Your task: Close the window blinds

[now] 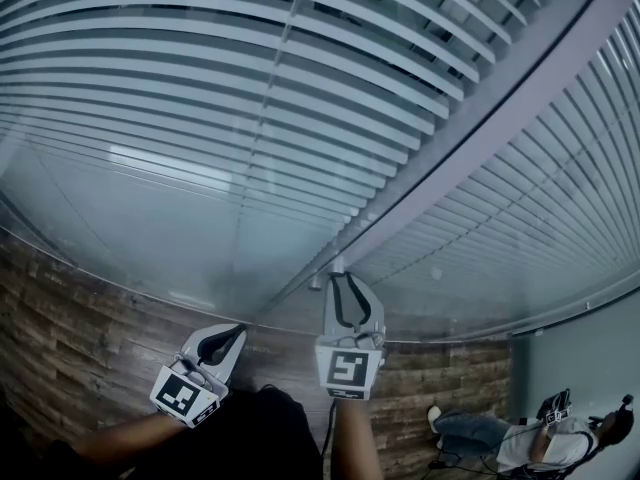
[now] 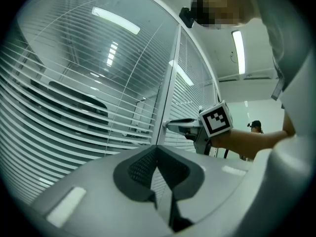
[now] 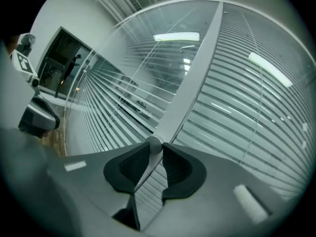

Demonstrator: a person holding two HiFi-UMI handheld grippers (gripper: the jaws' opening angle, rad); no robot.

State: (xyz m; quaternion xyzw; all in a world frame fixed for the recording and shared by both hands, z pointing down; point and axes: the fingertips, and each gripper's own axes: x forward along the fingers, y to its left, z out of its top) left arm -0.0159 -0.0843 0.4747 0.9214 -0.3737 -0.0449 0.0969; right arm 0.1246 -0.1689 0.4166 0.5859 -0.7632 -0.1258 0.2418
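Window blinds (image 1: 300, 118) face me, white slats sealed behind glass with gaps showing between them, so by my judgement they are not yet closed; nearest to me, my left gripper (image 2: 157, 151) has its jaws together on nothing and hangs low and back, I think because this job needs only one hand; just beside it and further forward, my right gripper (image 1: 345, 280) points at the pale frame (image 3: 197, 73) that divides the two panes; its jaws are pinched on a small round knob (image 3: 154, 144) low on that frame; since glass keeps me off the slats themselves, I take this knob to be their control, held at the jaw tips so it can be twisted; beyond it, slats run across both panes.
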